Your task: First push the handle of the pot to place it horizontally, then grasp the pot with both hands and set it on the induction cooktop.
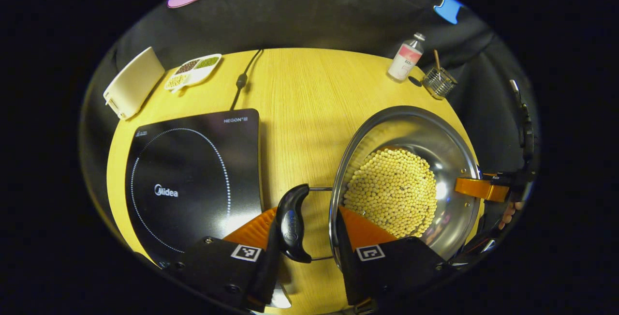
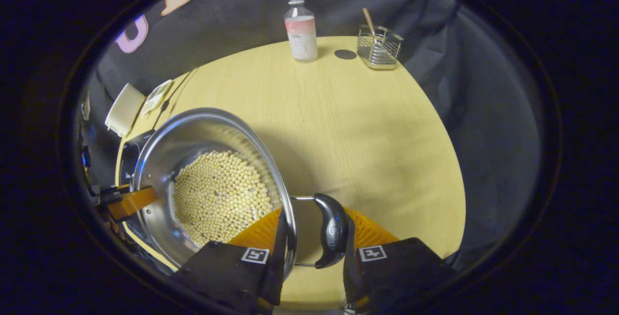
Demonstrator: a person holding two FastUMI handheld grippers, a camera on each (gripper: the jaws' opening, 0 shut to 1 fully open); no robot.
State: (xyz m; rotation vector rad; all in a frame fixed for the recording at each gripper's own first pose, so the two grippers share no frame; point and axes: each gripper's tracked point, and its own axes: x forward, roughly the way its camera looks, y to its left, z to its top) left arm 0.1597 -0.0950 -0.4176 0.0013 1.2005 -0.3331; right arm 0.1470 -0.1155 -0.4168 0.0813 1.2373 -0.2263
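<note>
Your left gripper (image 1: 309,230) has its orange fingers astride the black plastic handle (image 1: 292,223) and the rim of the shiny steel pot (image 1: 411,141) full of pale yellow beans (image 1: 394,191); whether both pads press, can't tell. Right gripper (image 2: 312,235) sits the same way on the opposite black handle (image 2: 333,230), grip likewise unclear. Pot is over the round light-wood table (image 1: 300,87), just right of the black glass induction cooktop (image 1: 193,179), not on it. At the table's far edge: clear bottle w/ pink label (image 2: 301,29) & wire basket (image 2: 379,46)

Shiny steel pot (image 1: 435,136), glossy blk cooktop (image 1: 193,179), prob. wood-look table (image 1: 300,102)
</note>
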